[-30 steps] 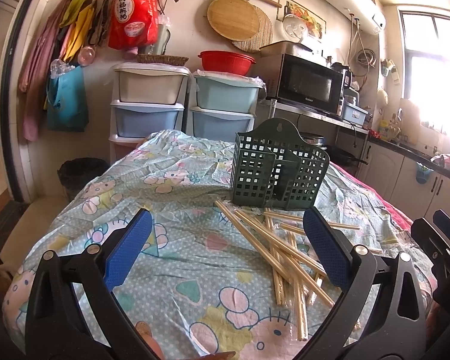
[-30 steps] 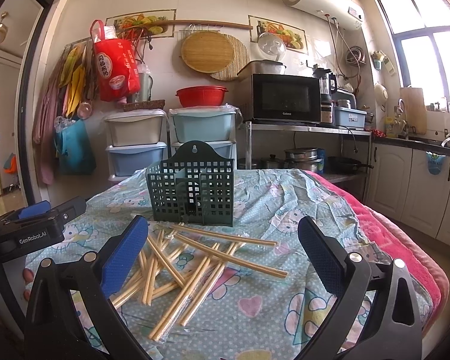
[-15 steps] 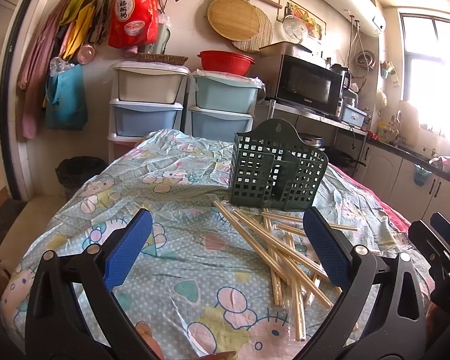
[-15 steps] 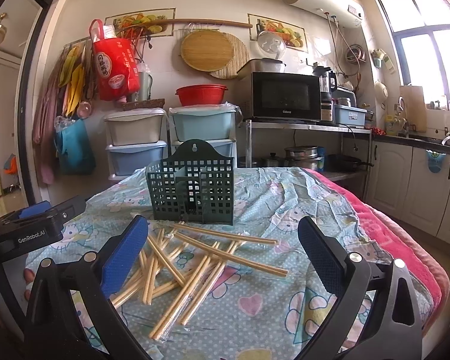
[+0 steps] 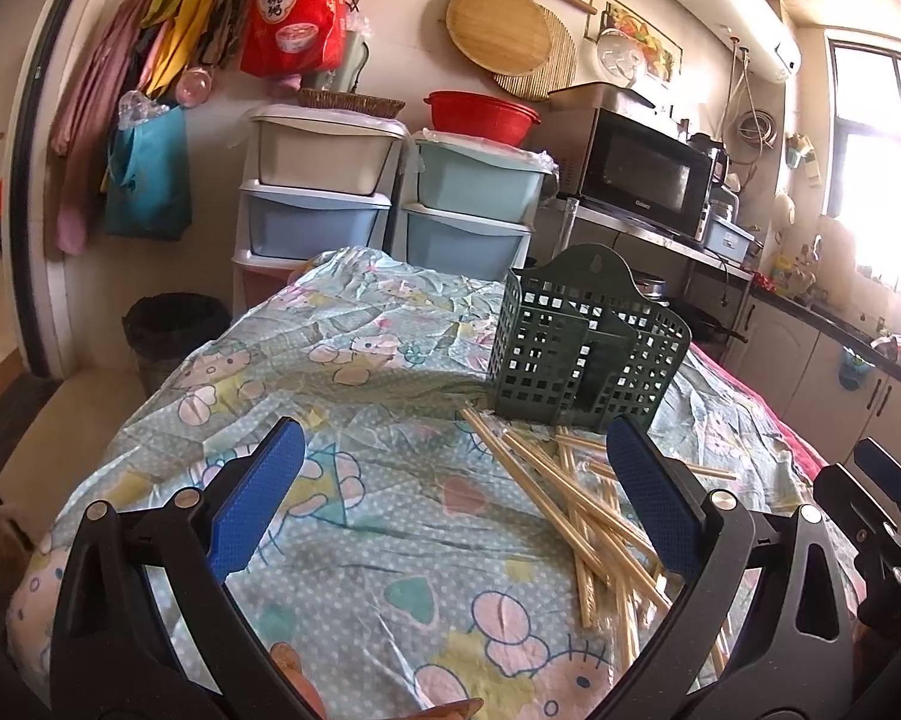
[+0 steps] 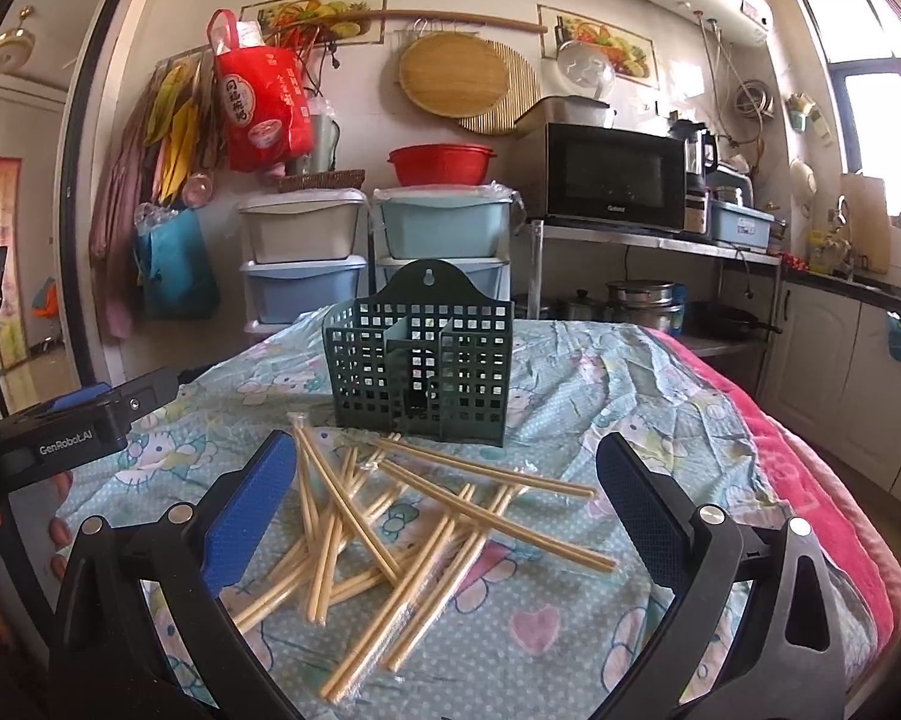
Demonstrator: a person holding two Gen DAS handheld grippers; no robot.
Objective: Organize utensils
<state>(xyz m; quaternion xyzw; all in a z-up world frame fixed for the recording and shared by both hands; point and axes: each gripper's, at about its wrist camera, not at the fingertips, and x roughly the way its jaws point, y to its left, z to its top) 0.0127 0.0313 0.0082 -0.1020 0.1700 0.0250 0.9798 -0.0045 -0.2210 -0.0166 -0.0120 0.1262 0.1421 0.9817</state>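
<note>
Kitchen setting: a table under a pale blue cartoon-print cloth (image 6: 570, 372), with stacked plastic drawer bins (image 6: 303, 264) against the far wall, a red basin (image 6: 441, 163) on top of the right stack and a black microwave (image 6: 615, 177) on a metal shelf to the right.

We see a dark green lattice utensil holder (image 6: 417, 384) standing upright near the middle of the table, its hanging tab at the far side and inner dividers splitting it into compartments. We cannot see any utensil inside it.

Just in front of the holder, on the near side, lies a loose heap of bamboo chopsticks (image 6: 390, 516), crossing one another at many angles, some in clear wrappers. In the left wrist view the same heap (image 5: 594, 510) sits right of centre.

Our right gripper (image 6: 444, 480) hovers above the heap, blue-padded fingers spread wide, nothing between them. Our left gripper (image 5: 450, 468) hangs over bare cloth to the left of the chopsticks, fingers likewise wide apart and empty. A hand (image 6: 6, 534) shows on the left gripper's body at the left edge of the right wrist view.
</note>
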